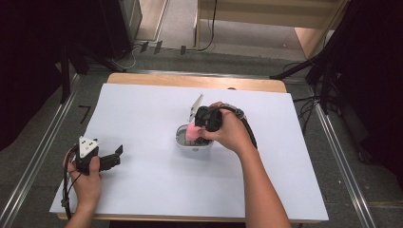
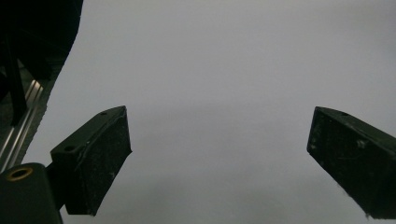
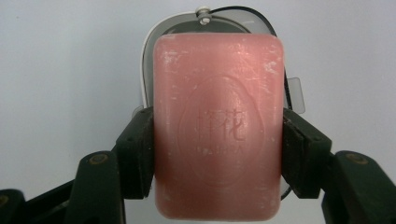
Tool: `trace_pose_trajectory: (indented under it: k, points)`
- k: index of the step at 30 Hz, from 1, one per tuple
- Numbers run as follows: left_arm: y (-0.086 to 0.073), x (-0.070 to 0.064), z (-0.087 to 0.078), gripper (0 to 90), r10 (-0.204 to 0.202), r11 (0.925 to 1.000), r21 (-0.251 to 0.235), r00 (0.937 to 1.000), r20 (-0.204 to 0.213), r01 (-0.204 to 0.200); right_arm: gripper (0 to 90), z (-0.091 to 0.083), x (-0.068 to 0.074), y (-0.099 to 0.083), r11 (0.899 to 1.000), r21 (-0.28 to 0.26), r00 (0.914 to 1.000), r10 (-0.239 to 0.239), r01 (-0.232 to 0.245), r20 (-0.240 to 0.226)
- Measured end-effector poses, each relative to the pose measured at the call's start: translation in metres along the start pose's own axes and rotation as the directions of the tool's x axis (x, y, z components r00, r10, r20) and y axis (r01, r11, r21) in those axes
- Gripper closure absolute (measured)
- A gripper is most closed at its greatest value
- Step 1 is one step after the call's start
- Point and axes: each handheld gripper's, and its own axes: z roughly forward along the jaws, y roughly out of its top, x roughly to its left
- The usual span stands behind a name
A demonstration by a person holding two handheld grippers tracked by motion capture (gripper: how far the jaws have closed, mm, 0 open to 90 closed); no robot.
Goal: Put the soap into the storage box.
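A pink bar of soap point(image 3: 218, 126) with stamped characters sits between the jaws of my right gripper point(image 3: 217, 154), which is shut on its two long sides. In the high view the right gripper point(image 1: 202, 130) holds the soap point(image 1: 193, 131) over a small white soap box point(image 1: 190, 145) whose lid point(image 1: 195, 107) stands open behind it. The box rim point(image 3: 148, 65) shows past the soap. My left gripper point(image 1: 114, 159) rests open near the table's left front, over bare white sheet, with nothing between its jaws point(image 2: 219, 158).
A white sheet point(image 1: 142, 114) covers the wooden table. Metal rails point(image 1: 43, 142) run along both sides of the table, and black stands and cables lie on the floor beyond the far edge.
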Motion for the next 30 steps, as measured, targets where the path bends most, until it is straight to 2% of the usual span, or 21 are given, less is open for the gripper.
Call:
trace_pose_trajectory:
  k: [6, 10, 22, 30]
  points:
    - [0.0, 0.0, 0.0, 6.5, 0.0, 1.0, 0.0, 1.0, 0.001, 0.0, 38.6, 0.002, 0.001, 0.002, 1.0, 0.001, 0.9997, -0.026, 0.026, -0.001]
    - [0.0, 0.0, 0.0, 6.5, 0.0, 1.0, -0.001, 1.0, 0.002, 0.0, 38.6, 0.004, 0.0, 0.004, 0.999, 0.021, 0.9992, -0.041, 0.041, 0.0]
    - [0.0, 0.001, 0.0, 6.5, 0.0, 1.0, -0.001, 1.0, 0.006, 0.0, 38.6, 0.011, -0.002, 0.007, 0.998, 0.021, 0.9985, -0.055, 0.055, -0.002]
    - [0.0, 0.001, 0.0, 6.5, -0.001, 1.0, 0.002, 1.0, 0.008, 0.001, 38.4, 0.013, -0.003, 0.005, 0.999, 0.033, 0.999, -0.042, 0.043, -0.011]
